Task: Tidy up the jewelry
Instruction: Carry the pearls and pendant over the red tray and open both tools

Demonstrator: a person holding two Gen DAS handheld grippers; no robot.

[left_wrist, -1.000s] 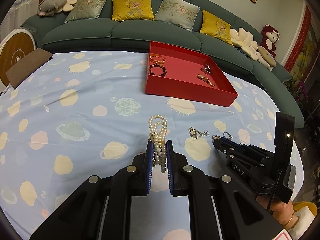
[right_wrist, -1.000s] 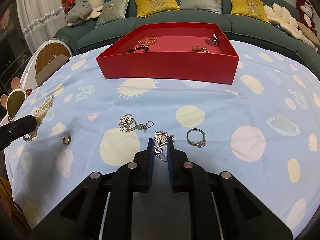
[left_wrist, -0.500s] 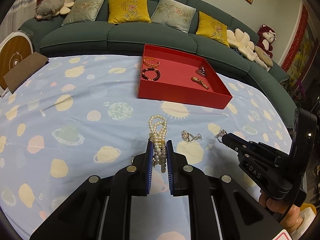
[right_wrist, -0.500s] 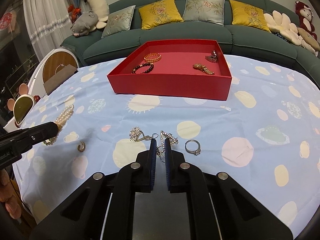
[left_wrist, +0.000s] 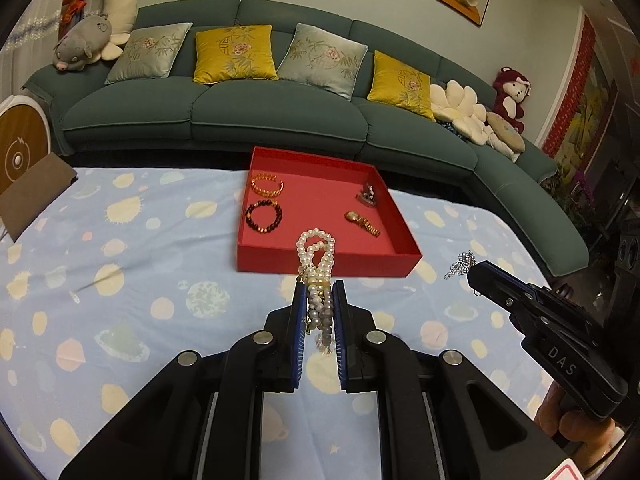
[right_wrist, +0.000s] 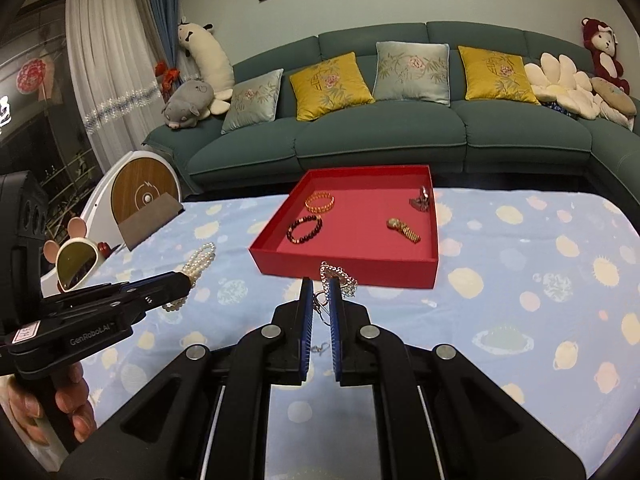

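The left claw (left_wrist: pixel 317 308) stays clamped on the pearl necklace (left_wrist: pixel 316 256), now lifted off the tabletop (left_wrist: pixel 120 280) and hanging before the red tray (left_wrist: pixel 328 260). The right claw (right_wrist: pixel 319 304) is likewise closed on the silver earring (right_wrist: pixel 338 276), raised from the cloth since a second ago, nearer the tray's front wall

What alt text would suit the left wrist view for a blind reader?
The left hand-held gripper is shut on a pearl necklace, held before a red tray containing two bracelets and a gold watch. At right, the right hand-held gripper carries a silver chain piece.
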